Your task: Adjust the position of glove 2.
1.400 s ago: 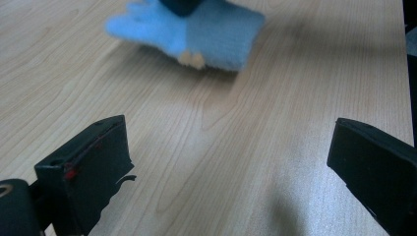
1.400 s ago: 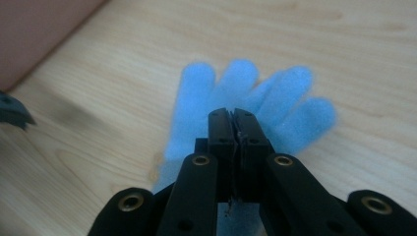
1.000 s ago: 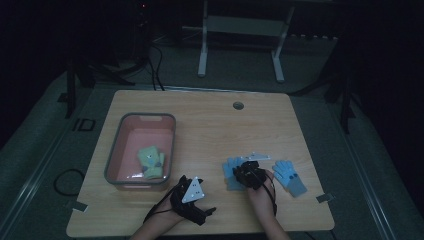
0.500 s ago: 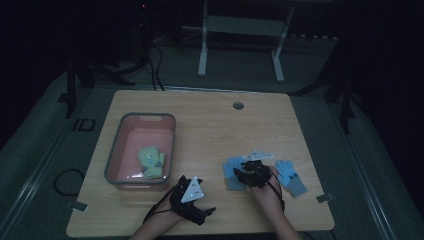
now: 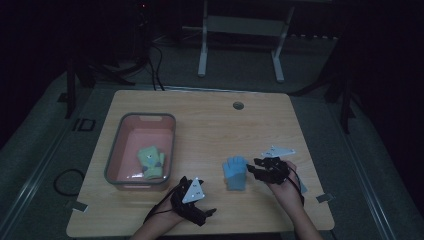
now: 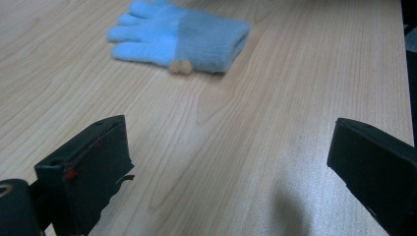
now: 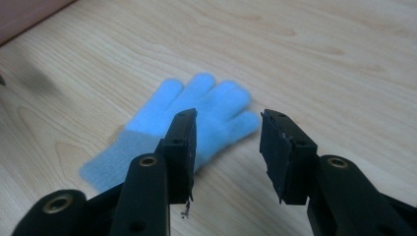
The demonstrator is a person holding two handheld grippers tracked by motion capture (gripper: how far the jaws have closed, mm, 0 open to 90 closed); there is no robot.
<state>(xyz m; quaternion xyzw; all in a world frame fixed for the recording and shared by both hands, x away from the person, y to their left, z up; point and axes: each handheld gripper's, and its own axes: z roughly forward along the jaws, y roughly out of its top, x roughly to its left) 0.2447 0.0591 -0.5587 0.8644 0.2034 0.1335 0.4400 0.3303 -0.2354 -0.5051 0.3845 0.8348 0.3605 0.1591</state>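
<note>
A light blue glove (image 5: pixel 235 172) lies flat on the wooden table (image 5: pixel 210 125), fingers pointing away from me. My right gripper (image 5: pixel 254 169) hovers just right of it. In the right gripper view the jaws (image 7: pixel 228 120) stand apart above the glove (image 7: pixel 196 118) with nothing between them; they have just been opening. My left gripper (image 5: pixel 205 214) rests near the front edge, wide open and empty. Its own view (image 6: pixel 228 130) looks across bare wood at the glove (image 6: pixel 179 37).
A pink bin (image 5: pixel 125 150) at the left holds a green glove (image 5: pixel 150 161). A bluish sliver (image 5: pixel 302 186), perhaps a second glove, peeks out beside my right wrist. A round grommet hole (image 5: pixel 238 105) sits near the table's far edge.
My right gripper has drawn back to the right and lifted off the blue glove, its jaws wider. The glove now lies uncovered. The left gripper has stayed put.
</note>
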